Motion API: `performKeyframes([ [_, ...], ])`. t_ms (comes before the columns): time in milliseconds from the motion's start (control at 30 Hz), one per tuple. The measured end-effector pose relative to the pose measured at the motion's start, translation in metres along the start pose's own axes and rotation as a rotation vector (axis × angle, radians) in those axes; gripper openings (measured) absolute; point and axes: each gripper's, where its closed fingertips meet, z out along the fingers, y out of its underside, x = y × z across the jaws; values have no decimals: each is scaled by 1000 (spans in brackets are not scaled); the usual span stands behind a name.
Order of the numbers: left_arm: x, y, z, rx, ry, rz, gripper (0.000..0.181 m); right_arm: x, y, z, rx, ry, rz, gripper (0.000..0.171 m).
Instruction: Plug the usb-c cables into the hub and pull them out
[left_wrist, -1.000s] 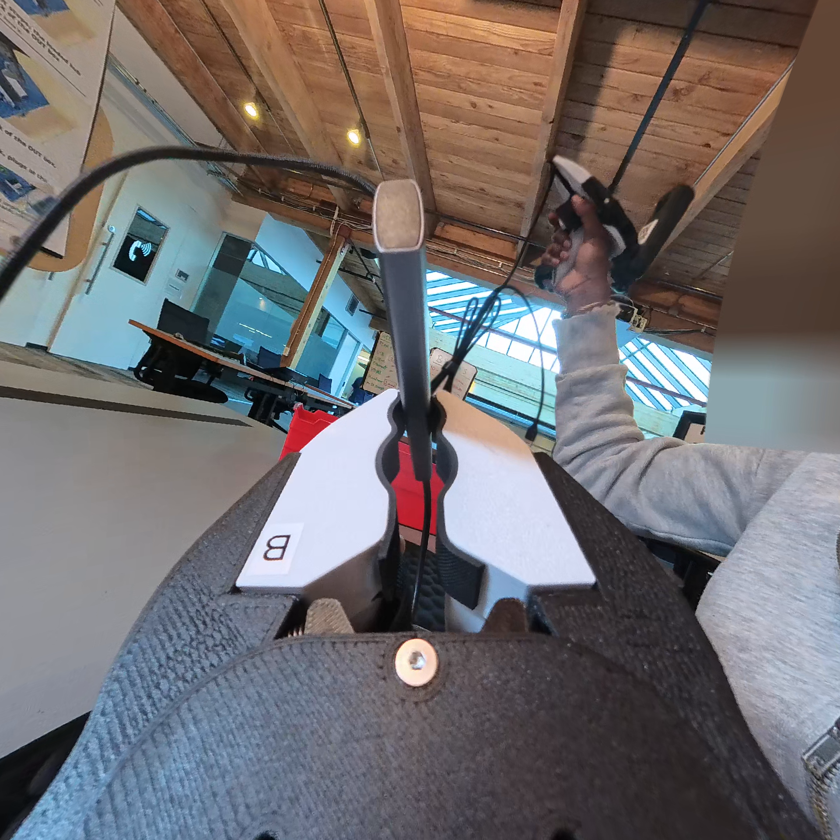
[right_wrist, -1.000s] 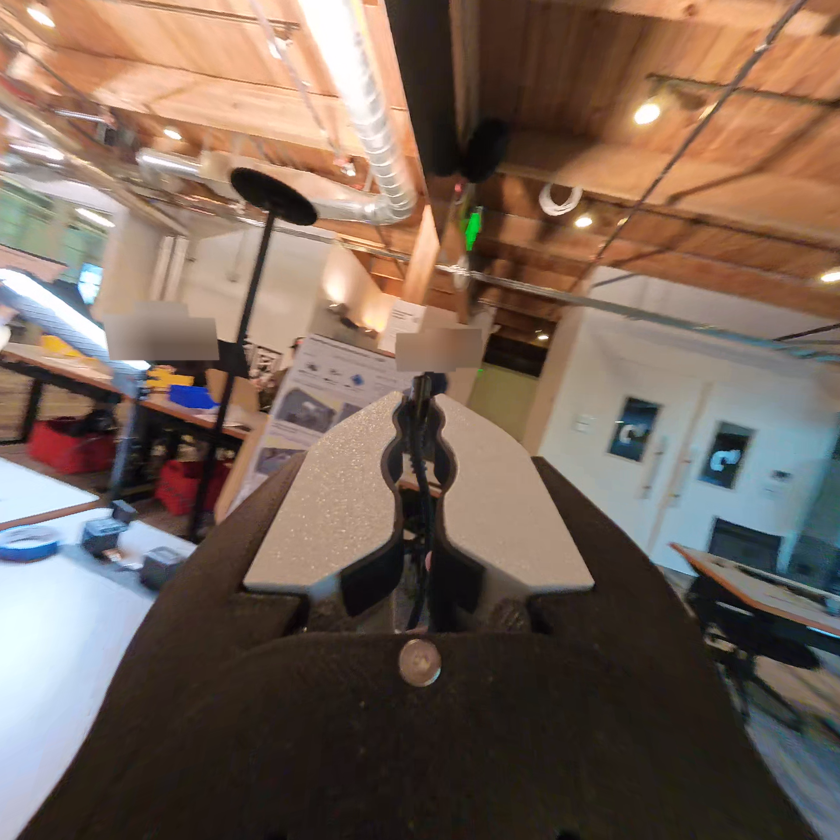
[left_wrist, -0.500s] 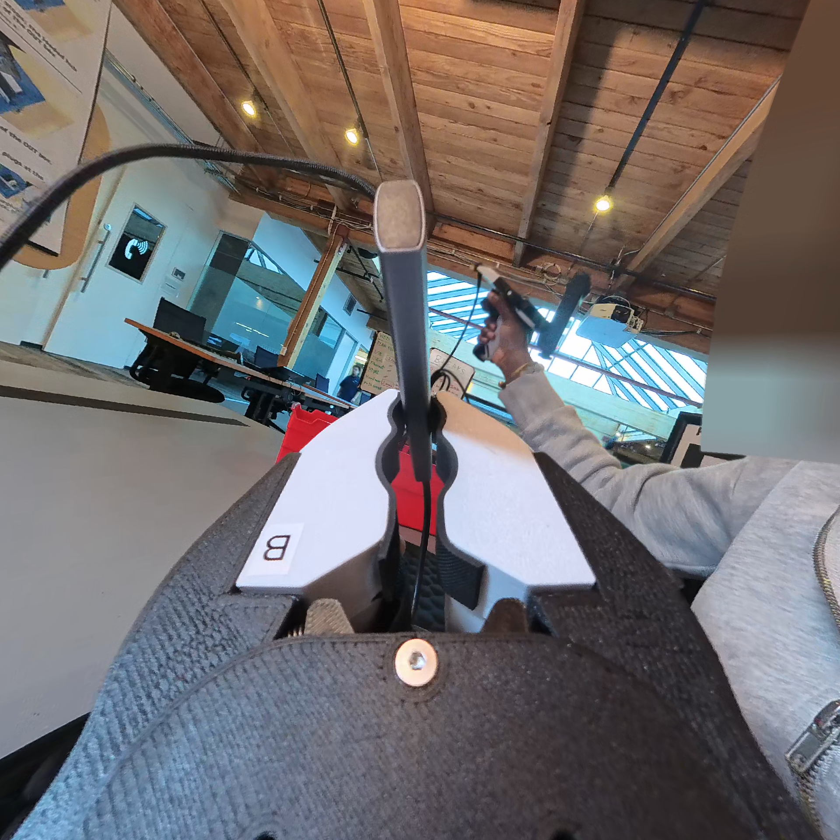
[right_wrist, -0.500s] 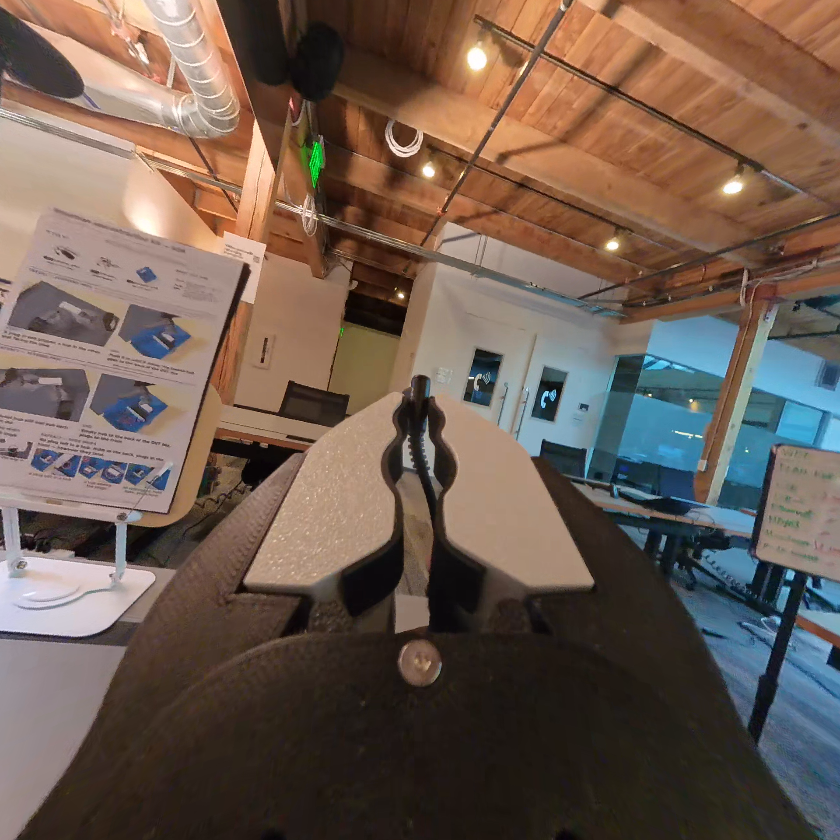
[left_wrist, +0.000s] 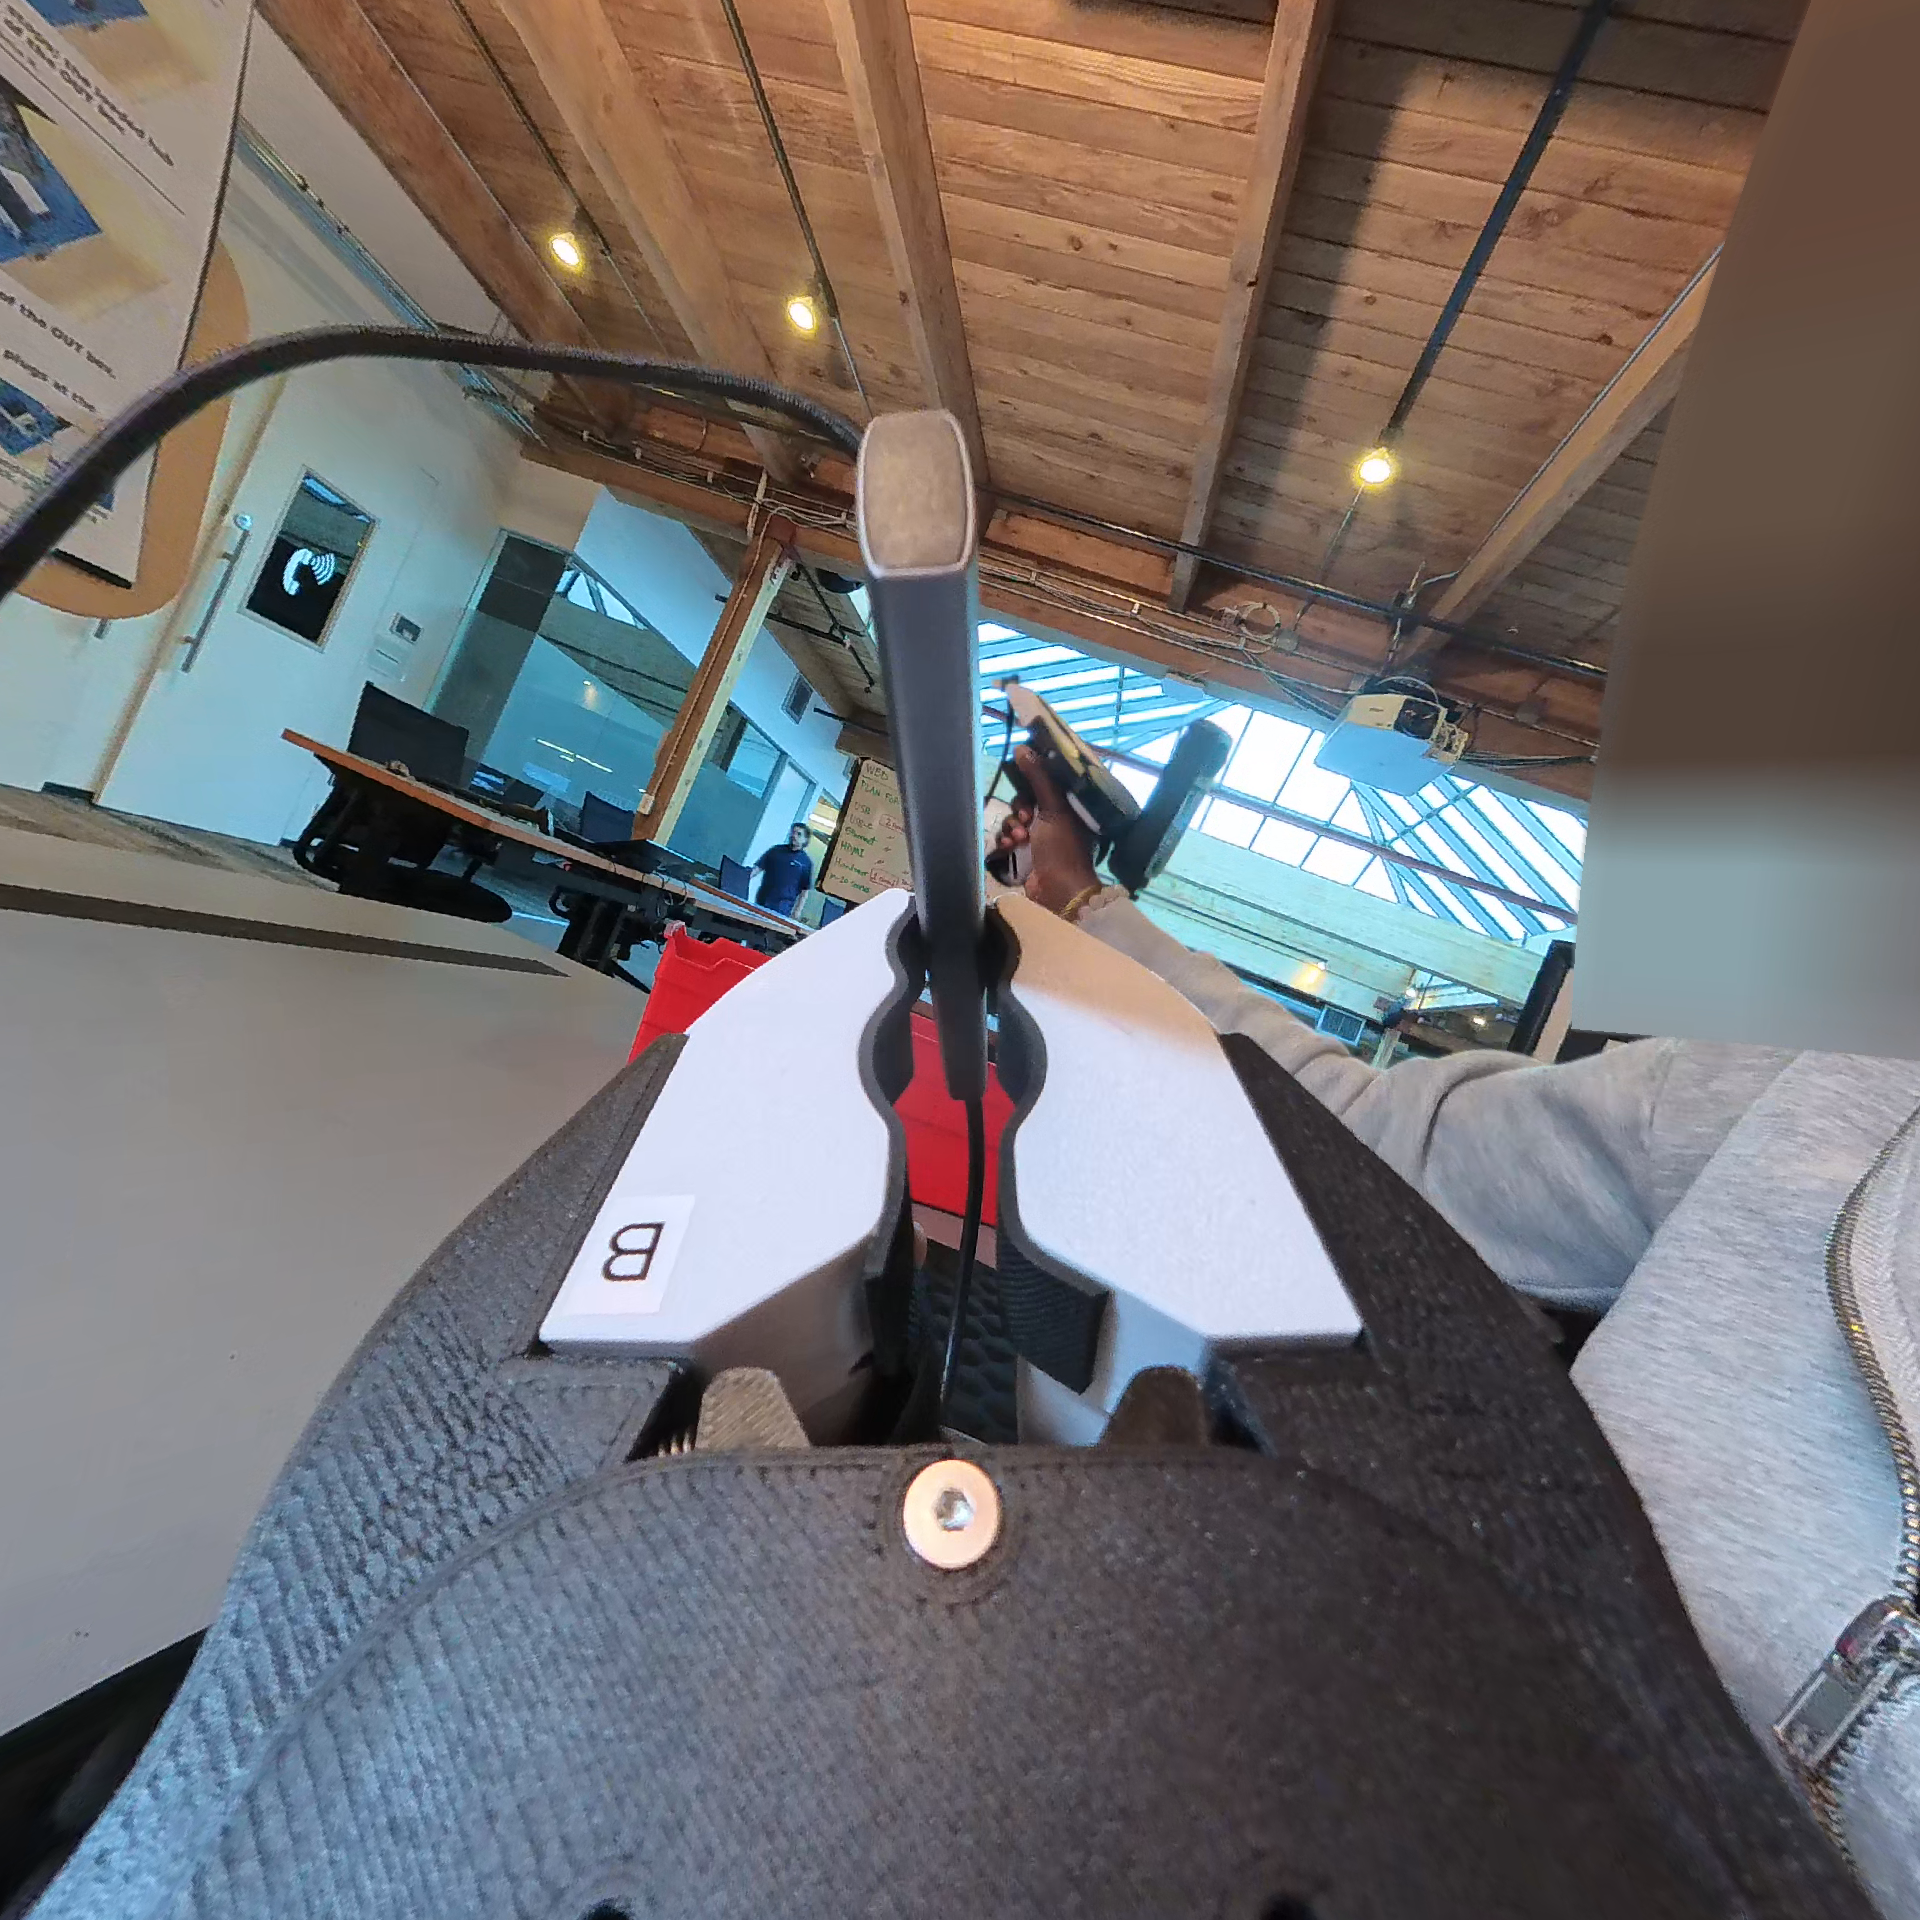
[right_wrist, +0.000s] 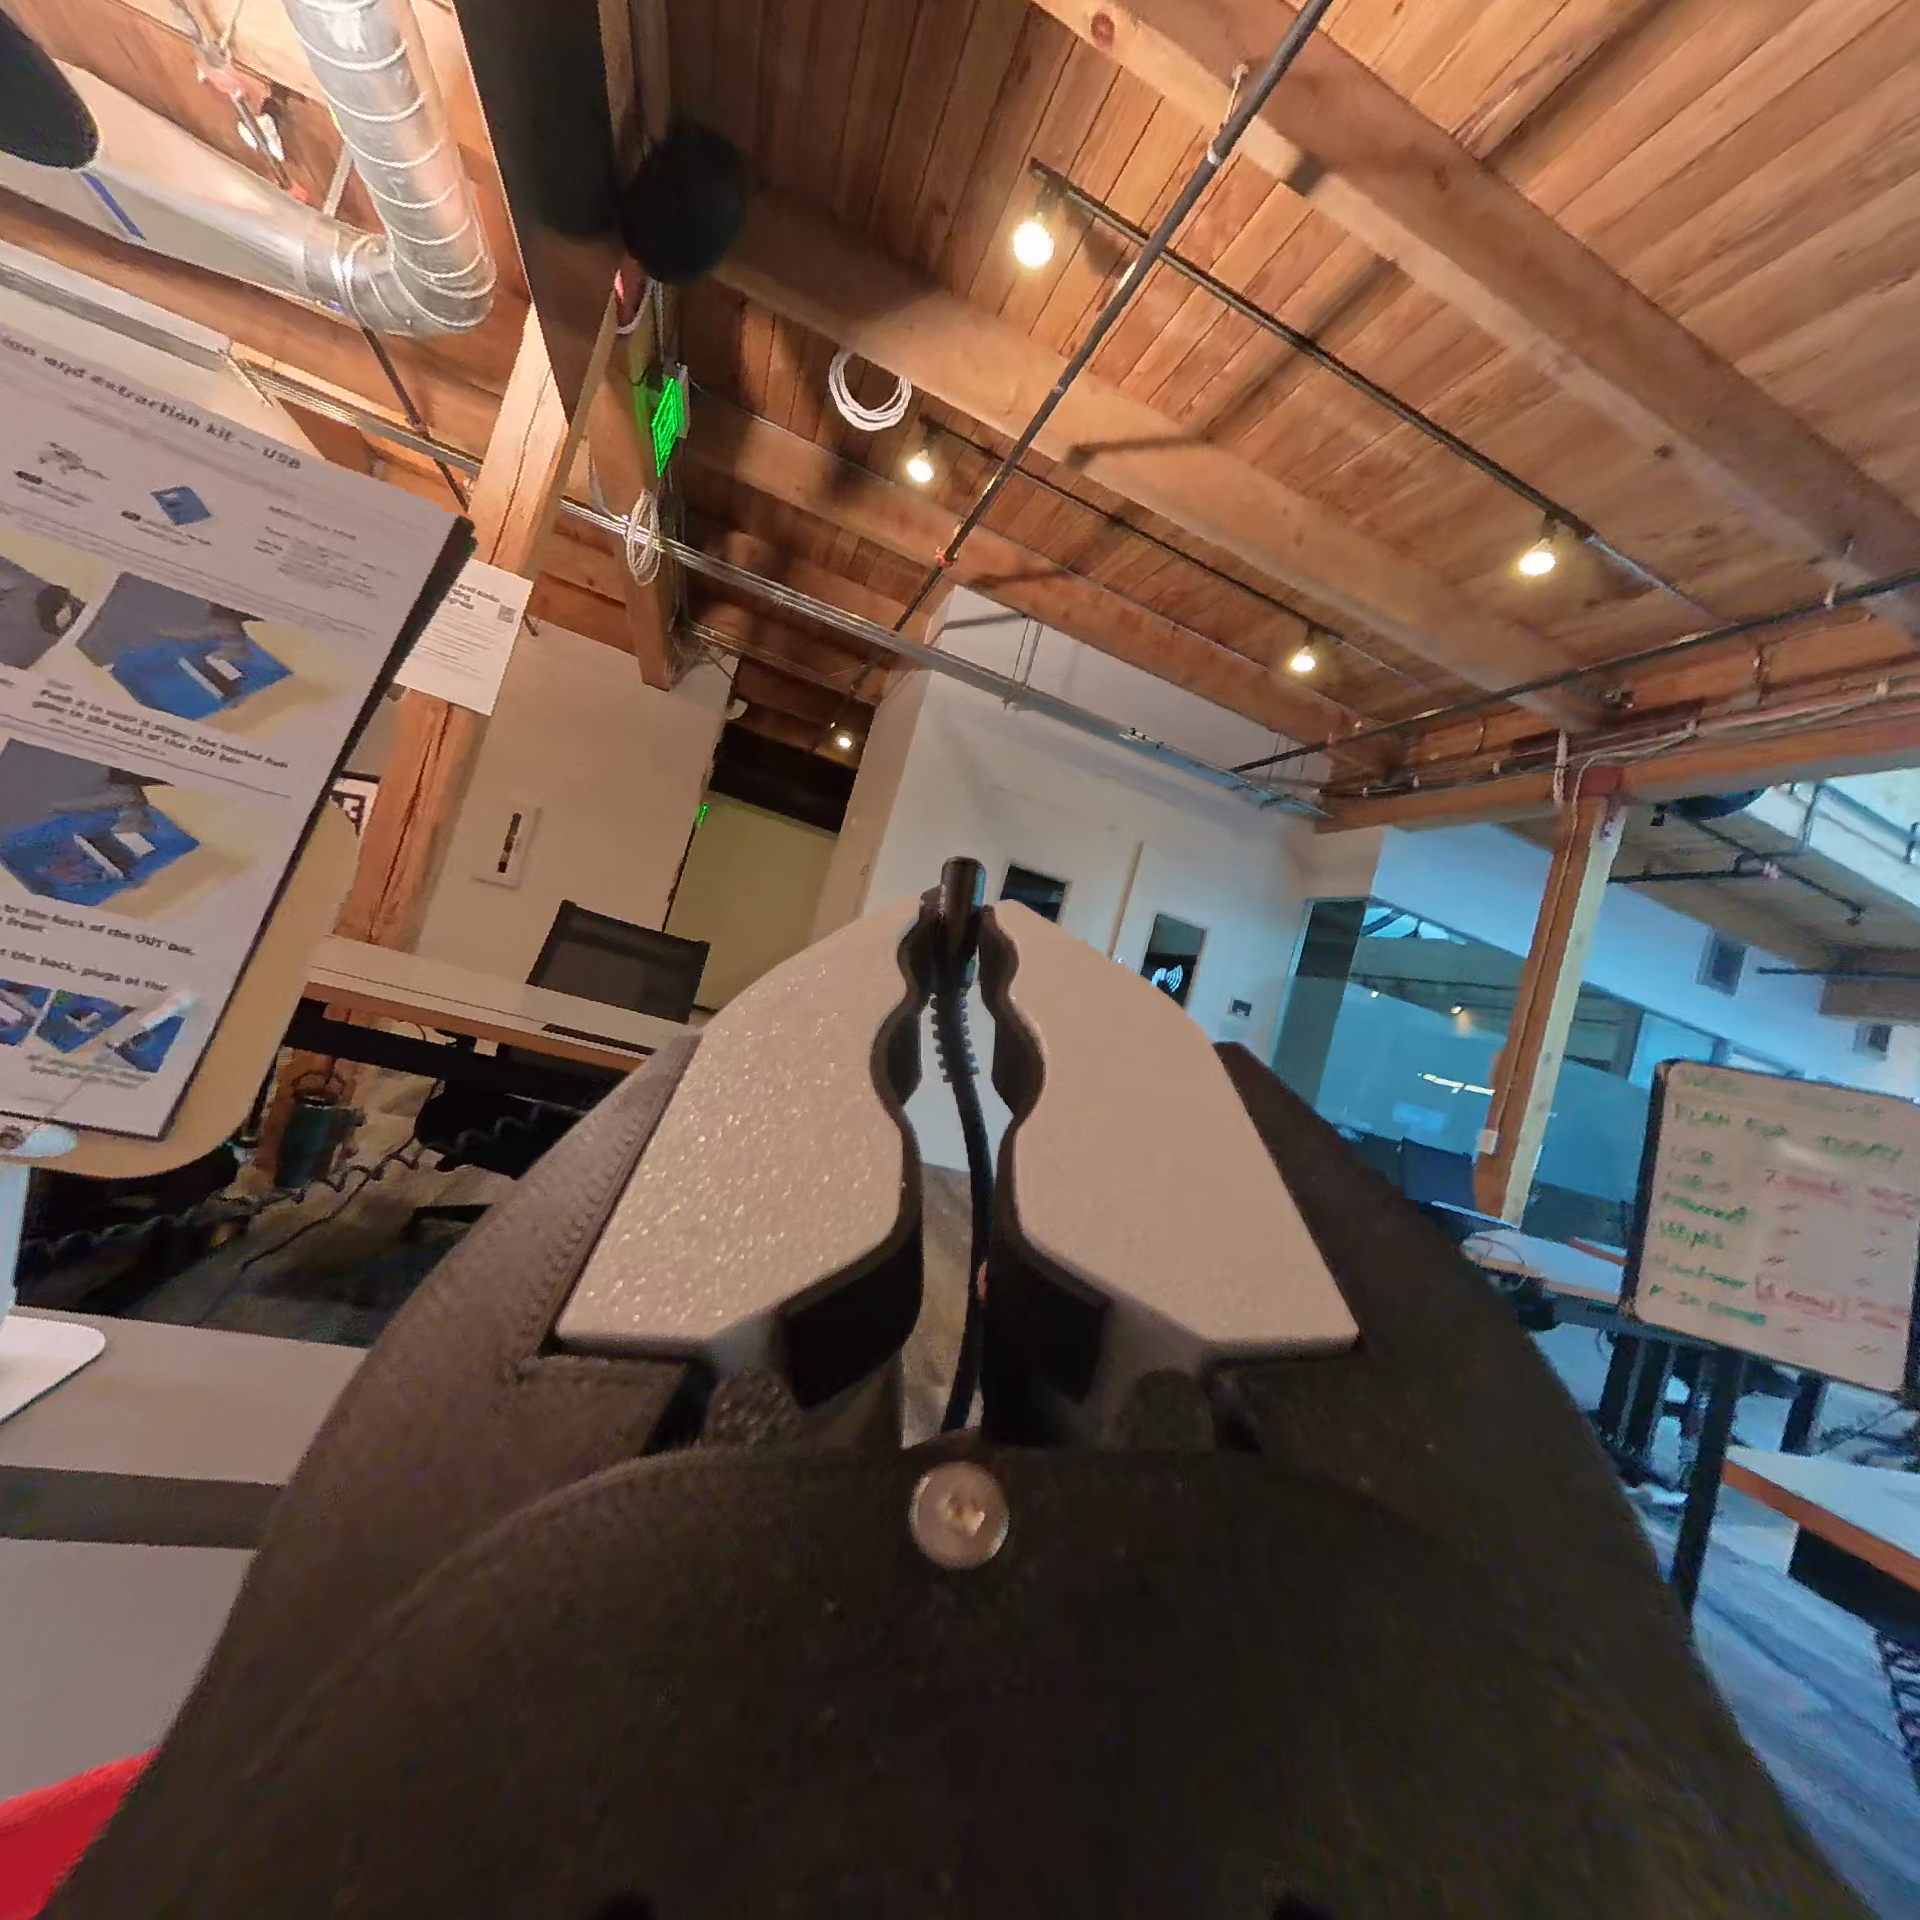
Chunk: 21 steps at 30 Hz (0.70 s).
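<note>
My left gripper (left_wrist: 951, 914) is shut on a slim dark grey hub (left_wrist: 925, 644) that stands upright between the fingertips, its silver end up. A black braided cable (left_wrist: 416, 348) arcs left from behind the hub's top, and a thin black wire (left_wrist: 971, 1174) hangs below it. My right gripper (right_wrist: 958, 920) is shut on the black plug (right_wrist: 956, 896) of a usb-c cable (right_wrist: 977, 1143), whose tip pokes just past the fingertips. The right gripper also shows in the left wrist view (left_wrist: 1081, 779), raised in a hand just right of the hub and behind it. Plug and hub are apart.
A grey tabletop (left_wrist: 208, 1143) lies at the left. A red bin (left_wrist: 707, 966) sits behind the left fingers. A grey sleeve (left_wrist: 1507, 1122) crosses the right. An instruction board (right_wrist: 177, 748) stands at the left. A whiteboard (right_wrist: 1777, 1216) stands at the right. My right fingertips sit around 50 centimetres from my left ones.
The right gripper has swung rightward with the plug, and in the left wrist view it has come lower and nearer the hub. The left gripper and hub have held still.
</note>
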Motion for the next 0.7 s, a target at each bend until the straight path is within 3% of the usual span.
performKeyframes([
  [133,0,-1,0,4,3,-2,11,-10,13,-36,-7,-27,-12,8],
  [267,0,-1,0,4,2,-2,11,-26,55,-90,-156,-73,-47,9],
  [400,0,0,0,3,1,0,11,-39,121,-141,-469,-160,-63,8],
  [500,0,0,0,1,-3,0,11,-54,170,-176,-794,-290,61,9],
  [633,0,0,0,1,-7,7,11,-58,209,-207,-1133,-363,224,10],
  [667,0,0,0,0,-7,9,11,-59,215,-214,-1204,-394,218,14],
  [700,0,0,0,0,-7,10,11,-59,219,-221,-1268,-428,190,29],
])
